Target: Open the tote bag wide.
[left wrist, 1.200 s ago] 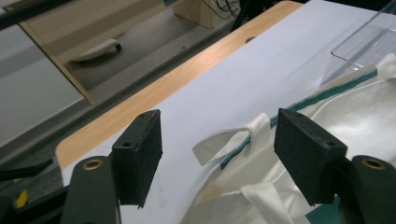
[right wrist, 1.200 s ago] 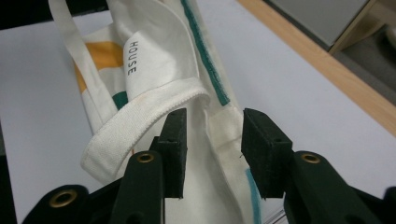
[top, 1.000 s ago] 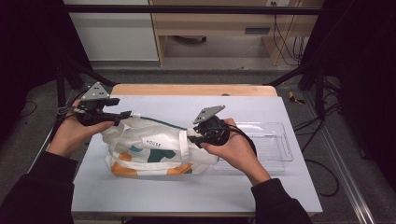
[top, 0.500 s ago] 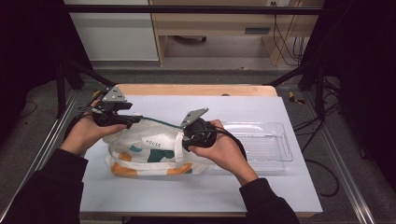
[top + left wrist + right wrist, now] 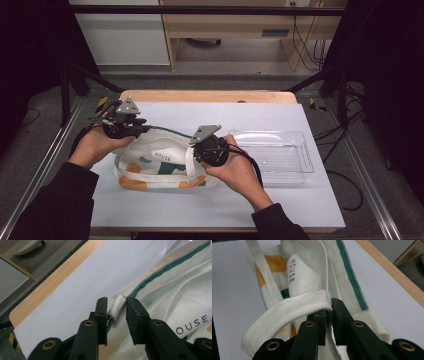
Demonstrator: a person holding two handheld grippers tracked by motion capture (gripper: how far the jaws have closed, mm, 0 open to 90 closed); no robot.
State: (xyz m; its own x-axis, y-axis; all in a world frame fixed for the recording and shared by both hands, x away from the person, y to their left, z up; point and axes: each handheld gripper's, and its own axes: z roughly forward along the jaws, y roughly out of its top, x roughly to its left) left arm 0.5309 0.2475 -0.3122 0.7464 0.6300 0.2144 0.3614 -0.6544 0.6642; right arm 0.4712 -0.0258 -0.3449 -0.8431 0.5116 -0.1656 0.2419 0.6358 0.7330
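1. Worktop (image 5: pixel 310 200): pale sheet over a wood board, wood strip showing along the far edge. Metal rails run down the left and right sides; grey floor, cabinet fronts and loose cables sit beyond the far edge.
2. Canvas bag (image 5: pixel 160 167) lies flat at left-centre of the worktop, cream with orange and teal patches and a teal-trimmed top hem.
3. Clear plastic tray (image 5: pixel 295 160) sits just right of the bag, near the right edge.
4. Free room: bare sheet along the near edge and the far strip; the right side is mostly taken up by the tray.
5. Left gripper (image 5: pixel 117 311) is at the bag's far-left corner. Its jaws have just been closing, with a folded bit of hem between them. One pad touches the cloth; at the other a thin gap may remain, hard to tell from this angle.
6. Right gripper (image 5: pixel 329 308) is at the bag's right end, by the tray. Its jaws have just been closing and are now pinching the white handle strap (image 5: pixel 287 312).
7. The high view gives layout and both hands, but the gripper bodies hide the jaw tips. The gripper views show the contact, plus the "HOUSE" print.
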